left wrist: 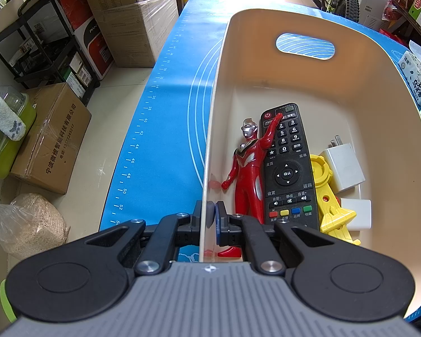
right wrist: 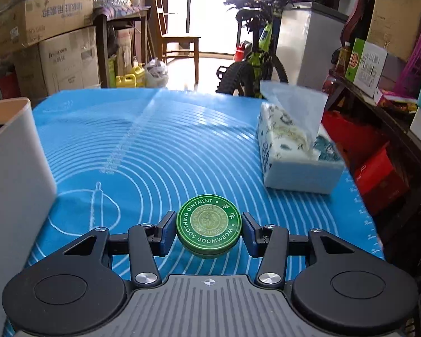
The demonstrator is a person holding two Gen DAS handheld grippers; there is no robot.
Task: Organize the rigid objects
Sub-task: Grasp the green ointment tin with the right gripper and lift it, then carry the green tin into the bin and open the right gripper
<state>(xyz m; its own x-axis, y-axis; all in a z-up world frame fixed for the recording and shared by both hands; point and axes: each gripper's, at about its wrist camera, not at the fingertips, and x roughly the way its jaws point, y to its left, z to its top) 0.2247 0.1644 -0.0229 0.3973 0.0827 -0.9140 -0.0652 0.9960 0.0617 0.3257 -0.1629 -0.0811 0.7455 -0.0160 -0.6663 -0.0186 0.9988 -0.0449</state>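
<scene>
The left gripper (left wrist: pixel 209 215) is clenched on the side wall of the cream bin (left wrist: pixel 308 22), one finger outside the wall and one inside, pinching it near the rim. Inside the bin, a red toy figure (left wrist: pixel 247 165) lies along that wall, touching a black remote (left wrist: pixel 287 165) beside it; next come a yellow toy (left wrist: pixel 332 199) and two white chargers (left wrist: pixel 343 168) against the opposite wall. The bin stands on the blue mat (left wrist: pixel 160 140), near its left edge. The right gripper (right wrist: pixel 209 230) sits low over the mat with its fingers on either side of a green ointment tin (right wrist: pixel 209 226); whether the pads touch it, I cannot tell. The tin rests on the mat near its front edge, between the bin at the left and a tissue pack (right wrist: pixel 292 151) near the right edge.
</scene>
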